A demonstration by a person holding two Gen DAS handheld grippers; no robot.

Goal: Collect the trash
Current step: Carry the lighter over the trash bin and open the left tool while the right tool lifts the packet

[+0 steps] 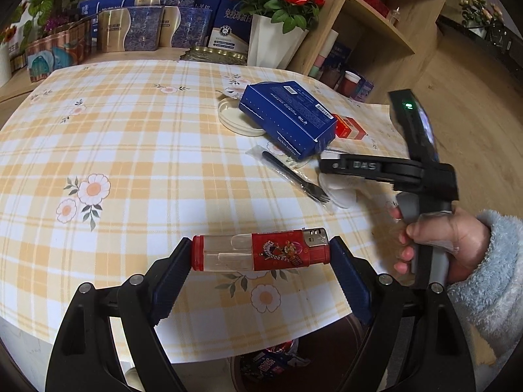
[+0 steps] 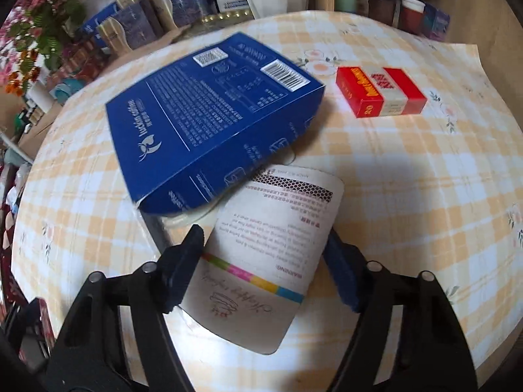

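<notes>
A red lighter (image 1: pixel 261 251) with a clear tank is clamped end to end between the pads of my left gripper (image 1: pixel 261 245), just above the front edge of the checked tablecloth (image 1: pixel 130 163). My right gripper (image 2: pixel 263 232) has both pads against a white paper cup (image 2: pixel 271 245) lying on its side. From the left wrist view, the right gripper (image 1: pixel 327 176) hovers low at the right, with the paper cup (image 1: pixel 341 194) under it. A blue coffee box (image 2: pixel 212 114) leans beside the cup. A red cigarette pack (image 2: pixel 380 91) lies beyond.
A wrapped black fork (image 1: pixel 294 176) and a white lid (image 1: pixel 232 117) lie by the blue box (image 1: pixel 287 114). A bin (image 1: pixel 278 359) holding wrappers stands below the table's front edge. A rose pot (image 1: pixel 278 42), stacked boxes and a wooden shelf (image 1: pixel 376 16) line the back.
</notes>
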